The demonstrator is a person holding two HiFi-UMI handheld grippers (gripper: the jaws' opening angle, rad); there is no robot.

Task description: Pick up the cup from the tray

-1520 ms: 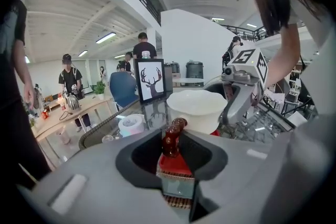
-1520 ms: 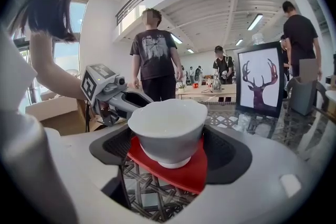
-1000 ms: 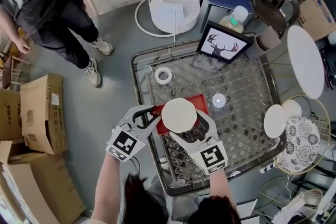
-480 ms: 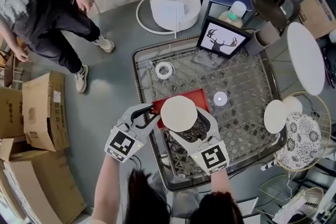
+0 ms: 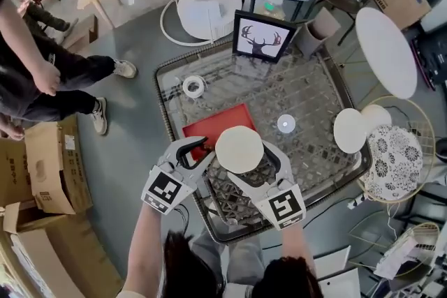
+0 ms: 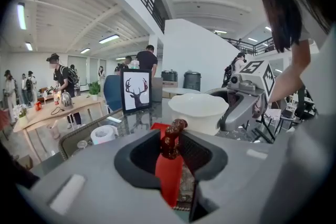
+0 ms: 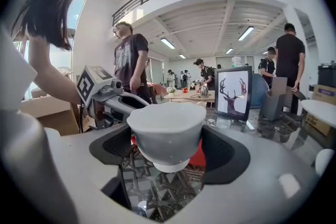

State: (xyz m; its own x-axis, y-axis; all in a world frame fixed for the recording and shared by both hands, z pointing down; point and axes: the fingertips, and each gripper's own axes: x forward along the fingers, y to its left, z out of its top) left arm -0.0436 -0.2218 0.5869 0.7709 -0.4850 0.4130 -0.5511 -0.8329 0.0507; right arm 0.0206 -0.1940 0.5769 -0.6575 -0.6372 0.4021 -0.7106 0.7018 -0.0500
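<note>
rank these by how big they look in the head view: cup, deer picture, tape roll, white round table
1. white round table
2. deer picture and cup: about alike, and the cup is held nearer the camera, so unranked
3. tape roll

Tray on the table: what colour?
The tray is plain red, clearest in the head view.

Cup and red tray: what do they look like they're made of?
The cup is probably glazed ceramic: white, smooth, softly shiny, with a foot ring. The tray is flat, uniformly red and matte; plastic or painted wood, the look leaves it open.
</note>
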